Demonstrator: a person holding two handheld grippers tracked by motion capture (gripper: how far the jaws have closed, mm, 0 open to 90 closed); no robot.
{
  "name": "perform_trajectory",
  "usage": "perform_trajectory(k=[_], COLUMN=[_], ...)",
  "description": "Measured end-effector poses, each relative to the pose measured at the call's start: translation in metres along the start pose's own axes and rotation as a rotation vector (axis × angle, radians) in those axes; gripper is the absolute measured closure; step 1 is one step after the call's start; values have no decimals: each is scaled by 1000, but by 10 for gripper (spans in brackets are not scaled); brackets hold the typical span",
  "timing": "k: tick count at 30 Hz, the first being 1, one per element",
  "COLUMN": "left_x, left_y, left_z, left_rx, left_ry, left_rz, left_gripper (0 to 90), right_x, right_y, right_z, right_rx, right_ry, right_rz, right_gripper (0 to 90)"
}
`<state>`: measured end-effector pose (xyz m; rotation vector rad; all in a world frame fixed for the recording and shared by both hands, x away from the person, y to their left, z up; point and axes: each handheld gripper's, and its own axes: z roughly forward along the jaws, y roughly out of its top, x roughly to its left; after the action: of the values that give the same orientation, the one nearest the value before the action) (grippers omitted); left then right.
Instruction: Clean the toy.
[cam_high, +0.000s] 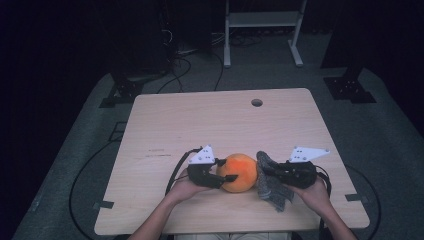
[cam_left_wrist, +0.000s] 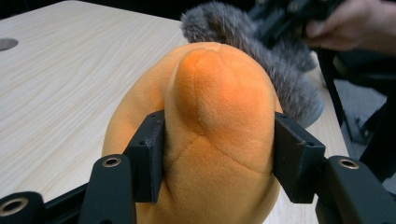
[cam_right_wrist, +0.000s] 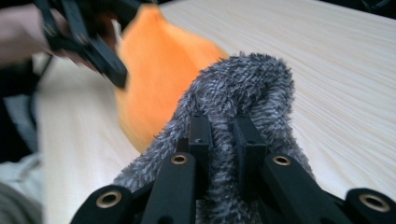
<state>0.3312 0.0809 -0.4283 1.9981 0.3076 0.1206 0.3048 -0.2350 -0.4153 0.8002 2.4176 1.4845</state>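
behind right claw (cam_right_wrist: 222, 140), grey fuzzy cloth (cam_right_wrist: 243, 88) half hidden, orange plush (cam_right_wrist: 159, 70) blurred

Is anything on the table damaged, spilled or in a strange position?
Nothing stands out. The left gripper squeezes the orange plush toy, the right gripper pinches a grey fuzzy cloth beside it, and the table shows no spill or damage.

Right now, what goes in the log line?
left hand-held gripper: shut on orange plush toy | right hand-held gripper: shut on grey fuzzy cloth | toy on table, cloth beside it
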Motion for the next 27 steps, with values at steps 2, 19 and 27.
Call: perform_trajectory(k=[2, 19, 27], left_x=[-5, -4, 1], left_y=[1, 2, 0], left_z=[2, 3, 1], left_rx=[14, 31, 18], left_ry=[-9, -69, -81], left_rz=[34, 54, 32], left_gripper=[424, 373, 376], right_x=[2, 0, -6], right_y=[6, -5, -18], right_z=[-2, 3, -11], right_rx=[-32, 30, 41], right_ry=[46, 75, 59], right_rz=[-2, 14, 53], right_gripper=[792, 794, 793])
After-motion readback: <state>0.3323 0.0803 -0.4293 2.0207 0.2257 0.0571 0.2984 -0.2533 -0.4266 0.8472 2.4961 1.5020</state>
